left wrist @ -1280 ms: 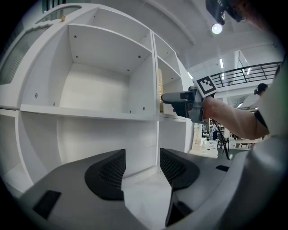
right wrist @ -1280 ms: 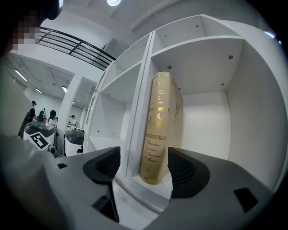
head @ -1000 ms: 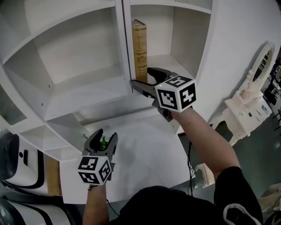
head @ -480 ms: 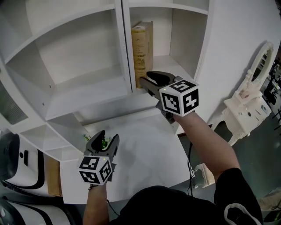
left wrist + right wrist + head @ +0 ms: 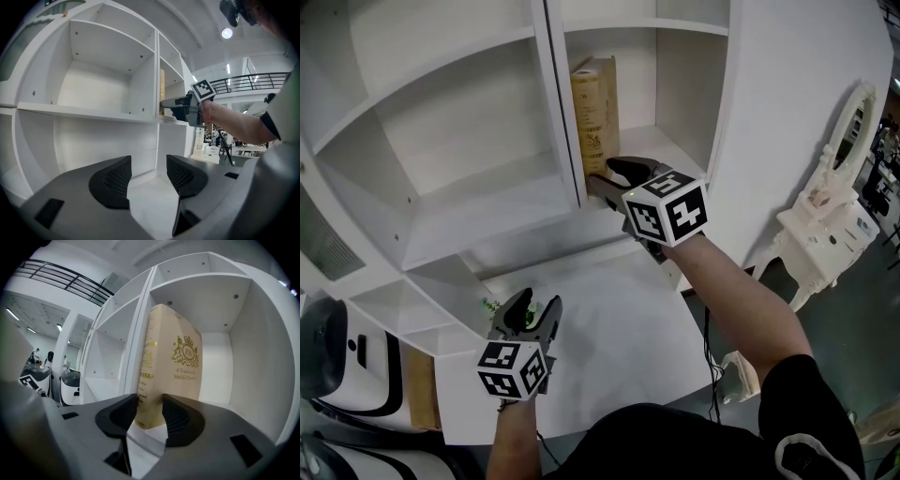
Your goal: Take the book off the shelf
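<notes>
White shelving fills the scene: a unit (image 5: 469, 187) of open compartments above a white bench (image 5: 609, 319). The book (image 5: 593, 103) stands in the narrow right-hand compartment, close beside the divider (image 5: 558, 112) on its left, with the spine facing outward. Step in hand: securing the grasp, extraction not yet done. The right tool (image 5: 600, 172) sits at the front edge of that compartment. Its jaws have just been closing in on the book, then easing back a little. The right gripper view shows the book's lower spine corner between them, with one pad on each side of it, so this tool reads as gripping the book low down (whether the bottom edge rests fully on the shelf cannot be told). The left tool (image 5: 536, 305) hangs low over the bench, jaws apart with nothing between them — idle. Next move, as a judgement: draw the book straight out toward the person, clear of the divider. The hold is low on a tall volume, so a firm clamp and a steady, level pull are called for — otherwise the top may tip.
</notes>
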`<state>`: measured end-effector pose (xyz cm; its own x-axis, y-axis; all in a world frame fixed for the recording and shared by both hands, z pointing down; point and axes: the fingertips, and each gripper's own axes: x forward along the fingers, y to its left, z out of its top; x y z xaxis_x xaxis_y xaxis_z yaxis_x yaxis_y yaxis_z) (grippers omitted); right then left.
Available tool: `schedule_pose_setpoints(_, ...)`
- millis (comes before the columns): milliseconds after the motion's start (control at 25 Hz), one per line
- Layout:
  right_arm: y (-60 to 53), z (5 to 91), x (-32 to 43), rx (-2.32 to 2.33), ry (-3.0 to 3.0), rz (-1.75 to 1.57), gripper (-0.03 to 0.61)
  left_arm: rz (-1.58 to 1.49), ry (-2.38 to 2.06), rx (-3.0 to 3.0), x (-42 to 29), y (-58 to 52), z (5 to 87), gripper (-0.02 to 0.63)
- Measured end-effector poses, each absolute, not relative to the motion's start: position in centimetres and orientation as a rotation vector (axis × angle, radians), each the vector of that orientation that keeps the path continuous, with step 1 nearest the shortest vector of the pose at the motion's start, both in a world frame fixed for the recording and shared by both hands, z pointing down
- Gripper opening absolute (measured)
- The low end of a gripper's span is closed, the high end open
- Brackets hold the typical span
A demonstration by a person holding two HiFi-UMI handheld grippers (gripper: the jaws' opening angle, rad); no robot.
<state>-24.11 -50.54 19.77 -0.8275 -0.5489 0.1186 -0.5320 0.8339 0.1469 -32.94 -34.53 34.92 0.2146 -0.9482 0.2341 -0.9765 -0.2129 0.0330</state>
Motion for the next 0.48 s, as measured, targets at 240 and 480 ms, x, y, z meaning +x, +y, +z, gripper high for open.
schedule_pose_setpoints(240, -50.6, 19.7, -23.5, 0.838, -2.898, -0.167, 0.156, 0.253, -1.852, 2.285, -33.7, -34.3, 35.4, 0.233)
schedule_pose_setpoints(480, -50.3, 19.9, -21.0, 0.807, -2.923, -0.117, 0.132, 0.254, -1.846, 2.288, -34.0, -34.6, 35.5, 0.233)
